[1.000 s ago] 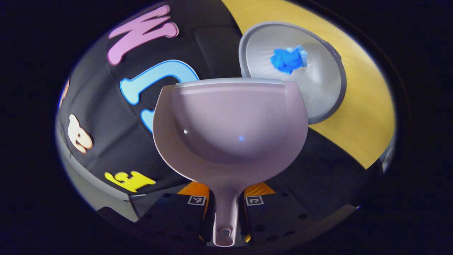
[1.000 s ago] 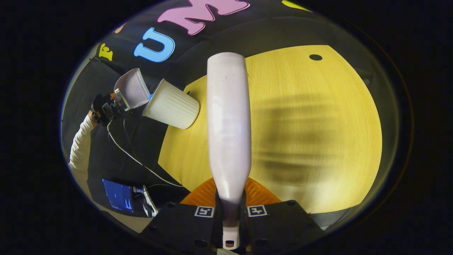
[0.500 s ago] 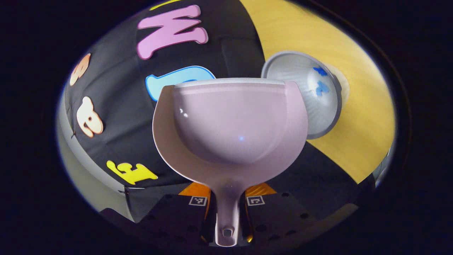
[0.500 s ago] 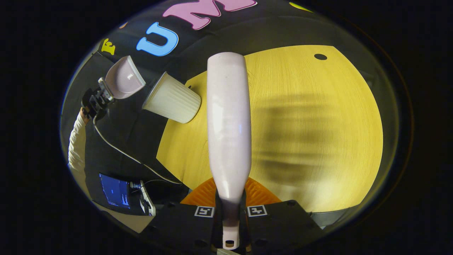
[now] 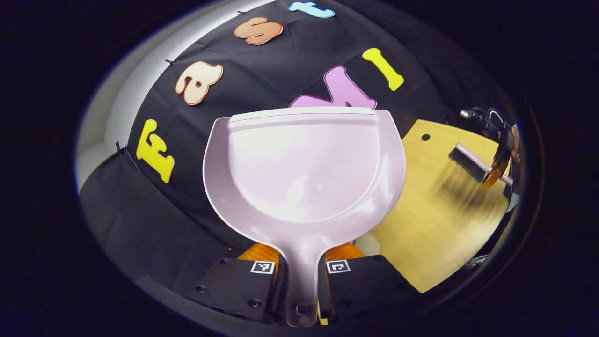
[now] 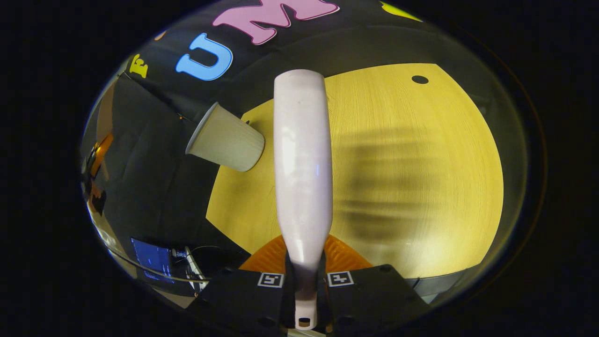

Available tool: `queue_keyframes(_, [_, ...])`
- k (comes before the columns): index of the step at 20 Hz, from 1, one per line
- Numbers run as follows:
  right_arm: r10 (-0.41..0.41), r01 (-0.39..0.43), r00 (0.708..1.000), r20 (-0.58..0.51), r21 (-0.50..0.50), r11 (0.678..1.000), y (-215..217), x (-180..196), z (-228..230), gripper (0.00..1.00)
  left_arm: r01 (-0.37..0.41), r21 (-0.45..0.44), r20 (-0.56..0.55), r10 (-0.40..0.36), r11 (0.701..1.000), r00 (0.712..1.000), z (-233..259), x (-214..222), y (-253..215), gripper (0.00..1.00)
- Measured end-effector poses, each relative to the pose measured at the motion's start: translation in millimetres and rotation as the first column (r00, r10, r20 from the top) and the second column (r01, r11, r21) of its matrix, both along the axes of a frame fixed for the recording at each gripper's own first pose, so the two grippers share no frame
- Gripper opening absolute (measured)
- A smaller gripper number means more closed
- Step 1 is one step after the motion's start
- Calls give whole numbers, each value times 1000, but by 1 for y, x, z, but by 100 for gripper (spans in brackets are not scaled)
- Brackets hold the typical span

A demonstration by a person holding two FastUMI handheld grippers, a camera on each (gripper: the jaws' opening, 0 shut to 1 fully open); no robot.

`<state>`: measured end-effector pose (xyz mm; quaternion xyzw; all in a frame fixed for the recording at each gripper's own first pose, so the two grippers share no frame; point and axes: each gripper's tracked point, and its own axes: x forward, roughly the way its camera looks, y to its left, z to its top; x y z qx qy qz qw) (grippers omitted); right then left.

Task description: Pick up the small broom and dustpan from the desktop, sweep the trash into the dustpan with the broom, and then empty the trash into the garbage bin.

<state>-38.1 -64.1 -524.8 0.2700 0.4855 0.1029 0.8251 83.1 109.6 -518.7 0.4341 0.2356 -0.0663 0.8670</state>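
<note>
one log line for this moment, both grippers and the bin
left gripper: shut on dustpan, pan looks empty | right gripper: shut on broom, held over table | bin: at table edge

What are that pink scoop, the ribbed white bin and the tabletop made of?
The dustpan looks like smooth, glossy moulded plastic: it catches soft highlights. The bin seems matte plastic with fine vertical ribs, though the look leaves that open. The table shows pale yellow wood grain; whether solid wood or laminate cannot be told. The broom has the same glossy pink plastic back.
</note>
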Motion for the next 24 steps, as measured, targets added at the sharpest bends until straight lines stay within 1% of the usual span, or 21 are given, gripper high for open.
queue_keyframes(1, [-7,7,1000,-6,-9,1000,1,-1,1,19,-9,-70,-50,5,998,999,-17,-11,-12,24])
queue_keyframes(2, [-25,25,1000,-8,-26,999,1,0,2,19,-36,-157,-108,19,987,994,-41,-30,-26,24])
queue_keyframes(3, [-48,48,999,-10,-59,997,0,0,3,19,-77,-247,-193,29,966,981,-71,-44,-38,24])
queue_keyframes(4, [-62,61,998,-13,-91,994,2,-1,3,19,-132,-323,-273,41,937,961,-104,-61,-48,24])
queue_keyframes(5, [-71,68,997,-24,-119,991,4,0,2,19,-197,-377,-347,59,905,936,-133,-70,-55,23])
queue_keyframes(6, [-76,69,996,-43,-152,986,5,0,-4,19,-261,-388,-418,83,884,905,-162,-76,-62,24])
queue_keyframes(7, [-69,51,994,-87,-194,980,6,-3,-13,19,-306,-369,-467,109,878,877,-180,-82,-64,24])
queue_keyframes(8, [-79,45,988,-132,-240,970,5,-6,-25,19,-344,-351,-500,136,871,855,-199,-87,-70,25])
queue_keyframes(9, [-91,41,981,-174,-274,961,9,-10,-36,19,-377,-326,-544,154,867,825,-221,-88,-75,24])
queue_keyframes(10, [-106,37,970,-220,-298,954,13,-15,-47,19,-416,-296,-605,168,860,778,-242,-94,-82,24])
queue_keyframes(12, [-140,44,951,-277,-326,944,16,-12,-68,19,-501,-253,-723,181,828,666,-280,-107,-96,24])
queue_keyframes(13, [-151,38,942,-301,-351,936,14,-10,-80,19,-536,-221,-769,192,815,610,-292,-111,-101,24])
queue_keyframes(14, [-156,25,934,-320,-378,926,12,-9,-93,19,-568,-181,-799,217,803,561,-297,-114,-102,24])
queue_keyframes(16, [-153,-21,903,-402,-396,918,15,-19,-118,19,-602,-111,-838,251,791,484,-294,-119,-103,24])
queue_keyframes(17, [-164,-27,886,-433,-402,915,17,-20,-130,20,-616,-88,-849,265,783,458,-290,-119,-103,27])
queue_keyframes(18, [-177,-27,871,-458,-405,914,20,-25,-143,20,-619,-75,-852,273,782,447,-290,-115,-103,27])
queue_keyframes(20, [-177,-55,838,-516,-402,914,25,-39,-160,20,-631,-33,-863,296,775,409,-286,-114,-106,27])
queue_keyframes(21, [-168,-77,831,-531,-408,910,26,-40,-165,20,-641,-21,-872,299,767,387,-284,-113,-110,27])
queue_keyframes(22, [-163,-86,836,-524,-419,904,26,-38,-168,19,-653,-9,-878,306,757,367,-280,-112,-112,25])
queue_keyframes(23, [-167,-80,844,-510,-426,901,27,-34,-169,20,-645,-4,-871,314,764,377,-275,-109,-113,25])
queue_keyframes(24, [-170,-74,839,-516,-418,905,29,-32,-170,20,-632,6,-862,325,775,390,-280,-109,-111,25])
